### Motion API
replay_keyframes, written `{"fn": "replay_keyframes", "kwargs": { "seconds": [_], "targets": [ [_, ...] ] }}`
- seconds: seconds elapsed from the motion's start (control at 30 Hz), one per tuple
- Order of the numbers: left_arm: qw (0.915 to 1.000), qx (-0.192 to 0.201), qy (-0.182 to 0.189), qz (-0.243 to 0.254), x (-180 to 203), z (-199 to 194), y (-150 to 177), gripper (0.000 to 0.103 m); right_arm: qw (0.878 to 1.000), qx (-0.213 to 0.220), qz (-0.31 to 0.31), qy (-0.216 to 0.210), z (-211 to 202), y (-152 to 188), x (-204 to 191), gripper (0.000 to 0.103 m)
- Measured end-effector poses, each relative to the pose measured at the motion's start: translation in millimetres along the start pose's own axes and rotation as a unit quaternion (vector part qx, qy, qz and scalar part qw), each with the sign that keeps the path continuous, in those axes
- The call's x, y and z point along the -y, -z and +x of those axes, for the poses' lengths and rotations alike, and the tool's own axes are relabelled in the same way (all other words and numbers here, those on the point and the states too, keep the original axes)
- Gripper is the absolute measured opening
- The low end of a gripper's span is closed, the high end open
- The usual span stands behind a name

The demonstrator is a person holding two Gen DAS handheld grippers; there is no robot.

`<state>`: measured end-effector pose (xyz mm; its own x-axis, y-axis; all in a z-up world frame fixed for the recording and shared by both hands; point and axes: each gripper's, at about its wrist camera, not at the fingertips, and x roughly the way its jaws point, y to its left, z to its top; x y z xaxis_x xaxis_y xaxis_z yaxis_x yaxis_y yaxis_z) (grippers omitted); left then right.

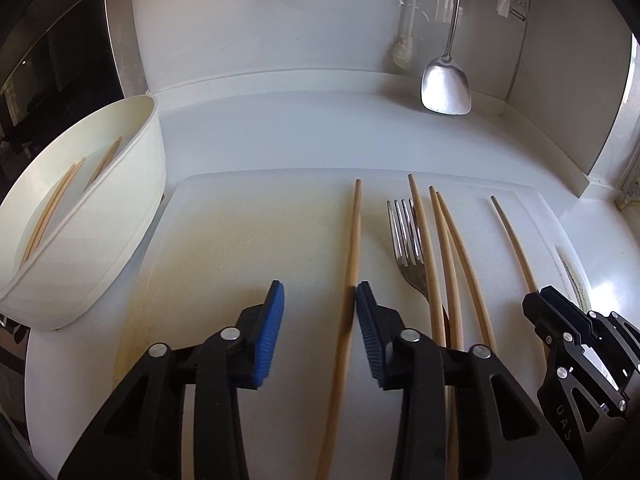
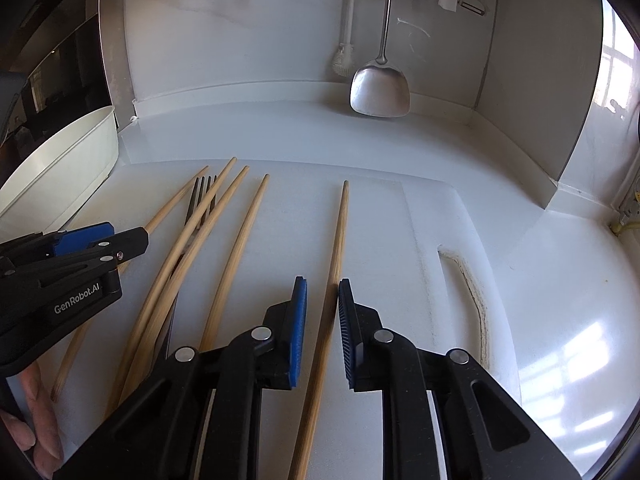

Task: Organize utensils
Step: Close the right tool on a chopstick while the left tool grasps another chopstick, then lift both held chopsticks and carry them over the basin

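Note:
Several wooden chopsticks and a metal fork (image 1: 406,240) lie on a white cutting board (image 1: 240,240). My left gripper (image 1: 320,292) is open around the leftmost chopstick (image 1: 354,240). That stick touches the right blue pad, with a wide gap to the left pad. My right gripper (image 2: 323,288) straddles the rightmost chopstick (image 2: 340,232). The stick lies against its right pad, and a gap shows on the left. The right gripper (image 1: 538,300) is also in the left wrist view, over that chopstick (image 1: 512,236). A cream divided holder (image 1: 132,208) at the left has chopsticks (image 1: 52,204) inside.
A steel spatula (image 1: 446,88) and a white brush (image 1: 404,52) hang on the back wall. A dark glossy appliance (image 1: 48,60) stands behind the holder. The left gripper (image 2: 120,238) and a person's fingers (image 2: 36,432) fill the left of the right wrist view. The board has a handle slot (image 2: 468,292).

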<state>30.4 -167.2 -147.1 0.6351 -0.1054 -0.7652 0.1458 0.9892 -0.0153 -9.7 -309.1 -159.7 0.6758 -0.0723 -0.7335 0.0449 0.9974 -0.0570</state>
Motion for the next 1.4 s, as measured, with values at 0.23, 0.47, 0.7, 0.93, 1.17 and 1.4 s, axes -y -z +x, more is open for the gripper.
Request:
{"fn": "replay_keyframes", "kwargs": {
  "seconds": [0.23,0.47,0.7,0.93,1.17,1.4],
  "targets": [
    [0.9999,0.001,0.017,0.001,2,-5,4,0.007,1.000,0.001,0.006,-0.005,-2,2,0,0.006],
    [0.9988,-0.008,0.042,-0.023,-11,-13,7,0.007,0.998,0.004,0.045,-0.034,-7,6,8,0.006],
    [0.9976,-0.021,0.051,-0.041,-24,-31,10,0.007,0.997,0.010,0.060,-0.049,-27,2,10,0.006],
    [0.9963,-0.030,0.058,-0.055,-34,-62,1,0.007,0.997,0.021,0.052,-0.061,-60,-17,7,0.006],
    [0.9967,-0.010,0.034,-0.073,-50,-115,-19,0.007,0.994,0.044,0.030,-0.090,-103,-49,-8,0.006],
    [0.9945,0.017,0.000,-0.103,-93,-153,-34,0.007,0.988,0.069,-0.015,-0.135,-133,-84,-54,0.006]
  ]
}}
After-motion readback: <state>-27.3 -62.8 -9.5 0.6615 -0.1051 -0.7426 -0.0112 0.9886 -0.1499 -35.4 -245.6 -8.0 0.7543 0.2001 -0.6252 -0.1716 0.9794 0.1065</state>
